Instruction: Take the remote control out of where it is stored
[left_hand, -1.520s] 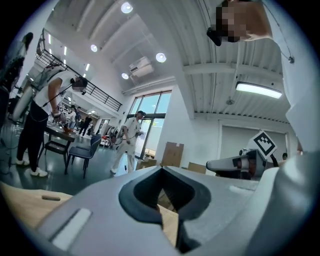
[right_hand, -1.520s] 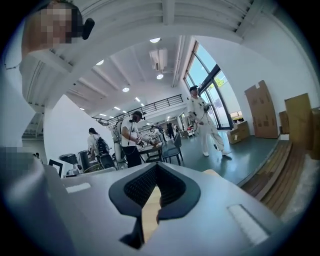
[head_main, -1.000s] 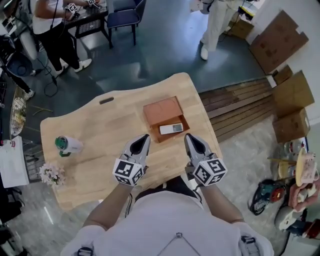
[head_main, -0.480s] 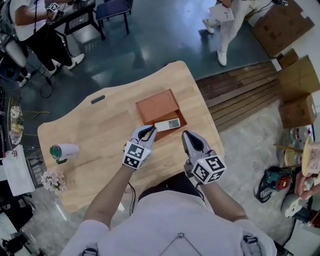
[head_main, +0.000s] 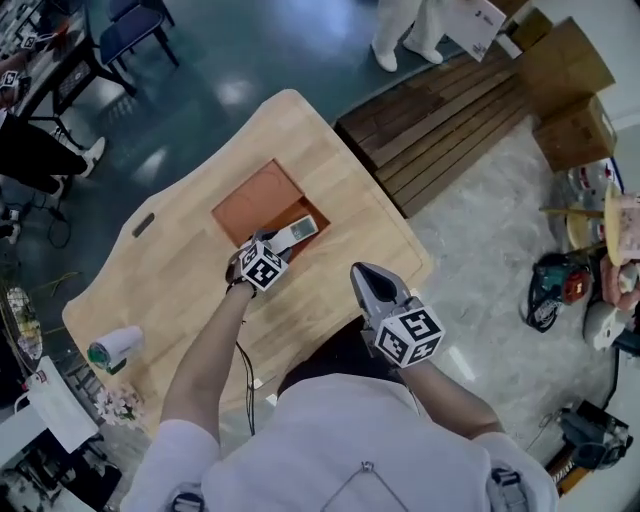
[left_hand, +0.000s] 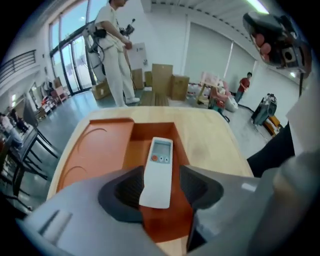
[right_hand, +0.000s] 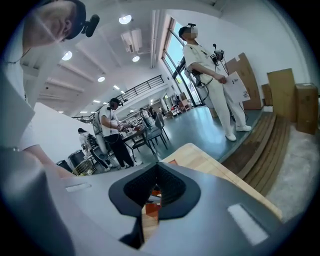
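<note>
Left gripper (left_hand: 161, 189) jaws spread, near end of white remote control (left_hand: 160, 160) straddled inside orange box (left_hand: 95, 150). Right gripper (right_hand: 156, 194) jaws clenched, nothing held.

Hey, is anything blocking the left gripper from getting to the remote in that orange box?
Nothing visible does. The left gripper has its fingers open on either side of the remote, which lies uncovered in the open orange box.

Head view looks steeply down on the wooden table (head_main: 335, 175); left gripper view, close and low, shares the orange box (left_hand: 100, 145).
</note>
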